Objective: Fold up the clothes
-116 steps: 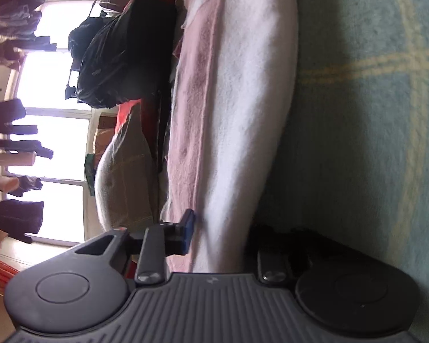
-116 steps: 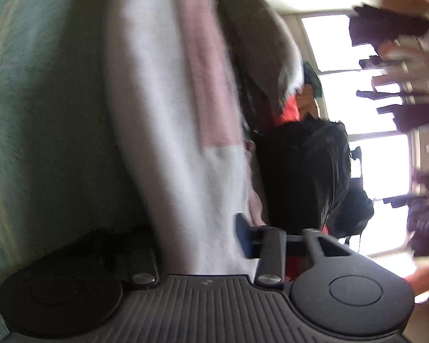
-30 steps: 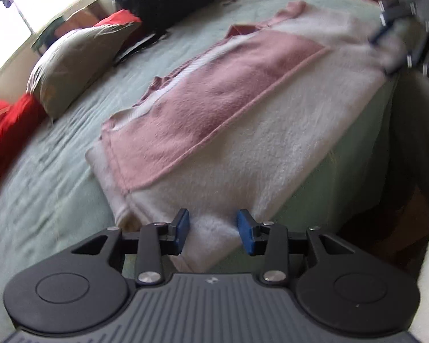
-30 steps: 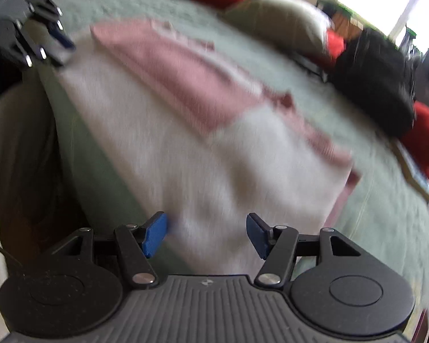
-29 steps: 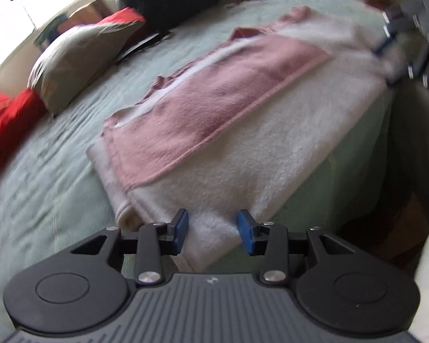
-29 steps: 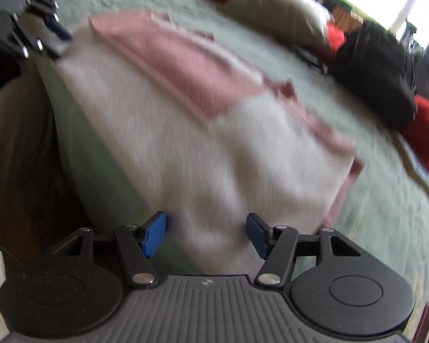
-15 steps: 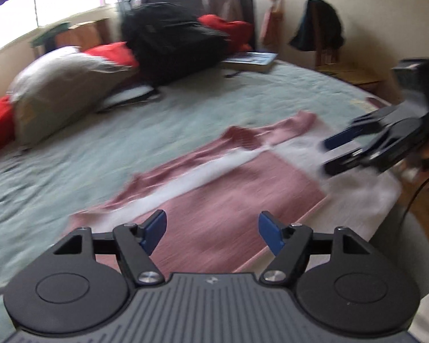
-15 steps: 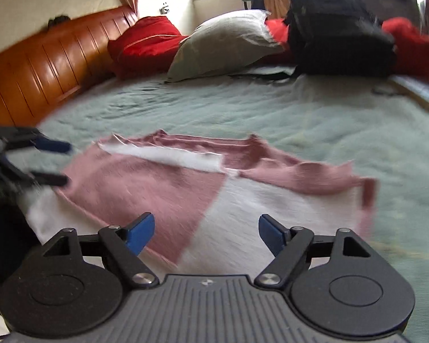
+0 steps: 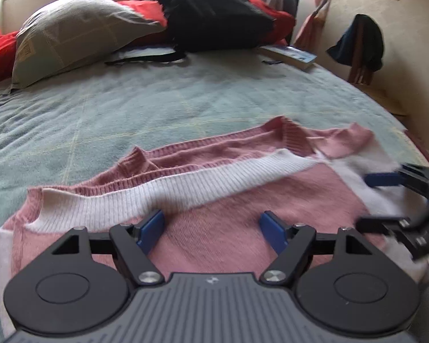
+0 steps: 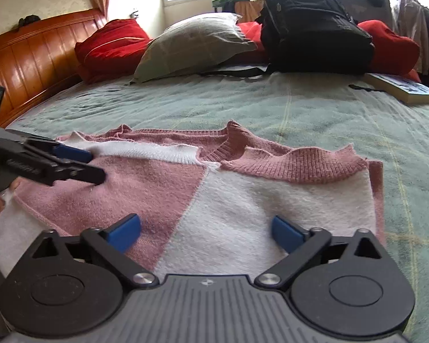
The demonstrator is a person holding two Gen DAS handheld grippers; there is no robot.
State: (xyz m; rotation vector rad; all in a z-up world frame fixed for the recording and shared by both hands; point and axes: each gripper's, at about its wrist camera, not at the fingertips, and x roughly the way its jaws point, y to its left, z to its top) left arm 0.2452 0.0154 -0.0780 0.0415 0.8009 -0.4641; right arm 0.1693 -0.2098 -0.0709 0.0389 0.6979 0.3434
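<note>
Left tool [image 9: 211,230] spread wide over folded pink/white sweater [image 9: 214,188]; right tool [image 9: 374,200] w/ fingers apart too.

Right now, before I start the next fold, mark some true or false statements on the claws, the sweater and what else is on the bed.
1. Both claws are open. True: left claw and right claw grip nothing.
2. The pink and white sweater hangs in the air. False: it lies flat on the green blanket.
3. A black backpack sits beyond it. True.
4. The book rests on the sweater. False: it lies apart, near the backpack.
</note>
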